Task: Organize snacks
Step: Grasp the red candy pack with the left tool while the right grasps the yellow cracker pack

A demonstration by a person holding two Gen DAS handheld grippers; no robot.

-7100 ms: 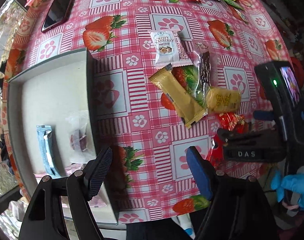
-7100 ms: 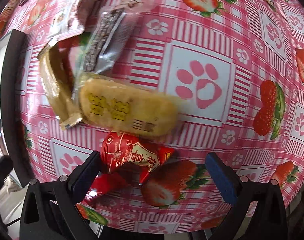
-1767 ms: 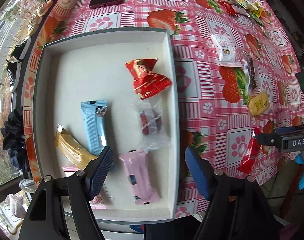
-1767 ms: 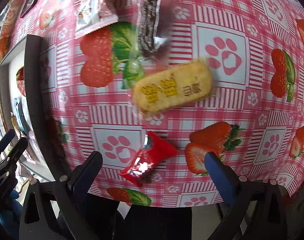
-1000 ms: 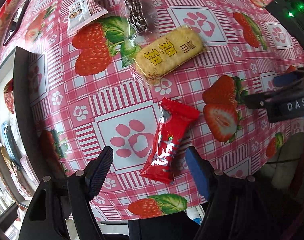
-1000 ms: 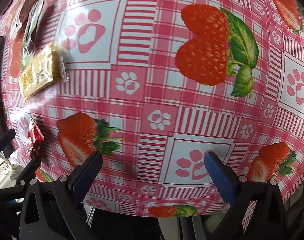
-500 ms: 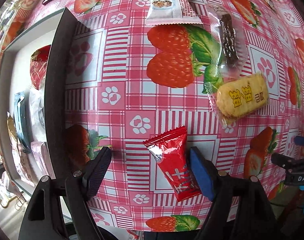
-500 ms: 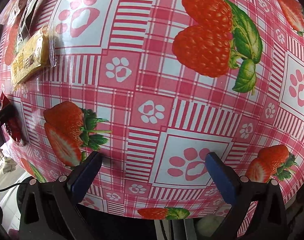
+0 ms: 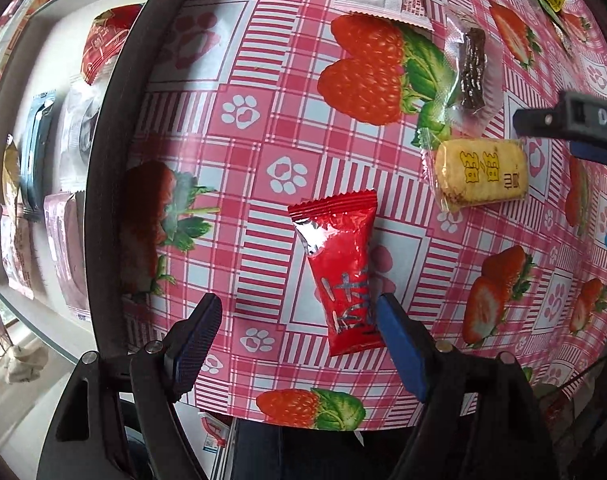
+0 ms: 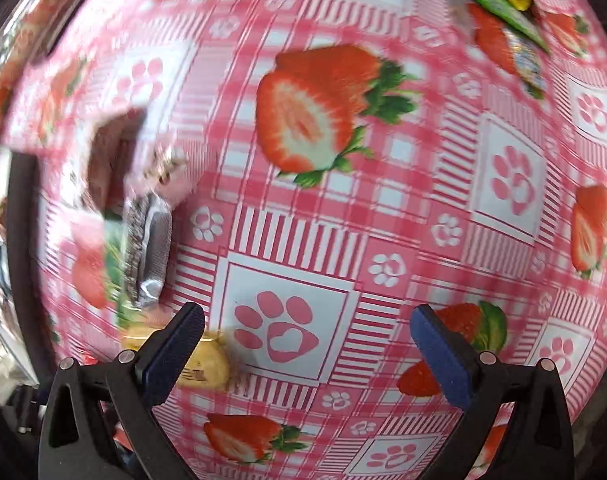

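Sachet (image 9: pixel 343 272) lies on tablecloth (image 9: pixel 263 128), right of tray (image 9: pixel 107 184).

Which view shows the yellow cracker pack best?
Left wrist. The cracker pack lies whole and sharp on the tablecloth, printing visible, right of the red packet. In the right wrist view it is blurred and mostly hidden behind the right gripper's finger.

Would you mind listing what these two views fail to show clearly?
- Right wrist view: motion blur smears the snacks at left; the yellow cracker pack sits partly behind a finger.
- Left wrist view: the tray wall hides parts of the snacks inside, so no sure count.
- Left wrist view: the right gripper is cut off by the edge.
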